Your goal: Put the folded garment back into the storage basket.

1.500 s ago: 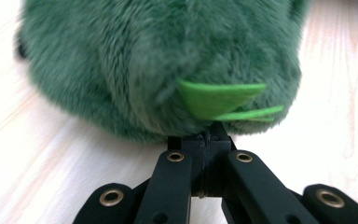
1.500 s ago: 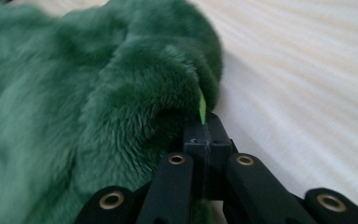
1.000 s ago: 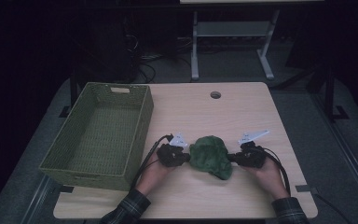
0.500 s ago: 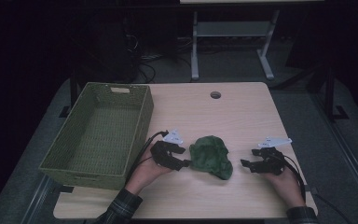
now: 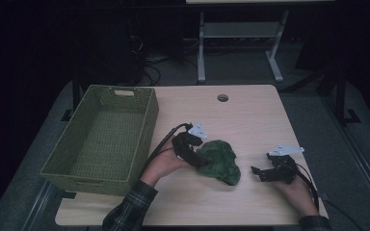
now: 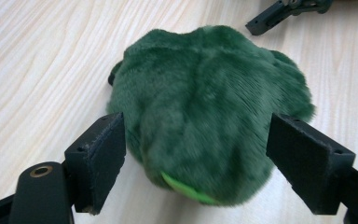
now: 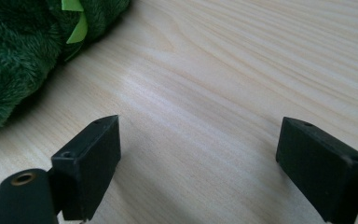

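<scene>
A dark green plush toy (image 5: 220, 162) lies on the wooden table (image 5: 250, 120), right of the basket. My left gripper (image 5: 200, 161) reaches in from the toy's left. Its jaws have just been opening and now stand wide, one on each side of the plush toy (image 6: 205, 102) without squeezing it; a light green strip shows at the toy's near edge. The left gripper (image 6: 196, 122) is open. My right gripper (image 5: 256, 172) rests apart, to the toy's right. Its jaws have also just been opening, and the right gripper (image 7: 199, 122) is open over bare wood, with the plush toy (image 7: 18, 56) at that view's upper left.
A green woven basket (image 5: 150, 115) with nothing in it stands at the table's left, close to my left hand. A round cable hole (image 5: 222, 97) sits near the far edge. The other gripper's jaw (image 6: 272, 16) pokes in beyond the toy. Dark floor and desk legs lie behind.
Both grippers were closed against the toy's sides. The right one has drawn away to the right and opened. The left one has lifted a little and opened; the toy stays on the table.
</scene>
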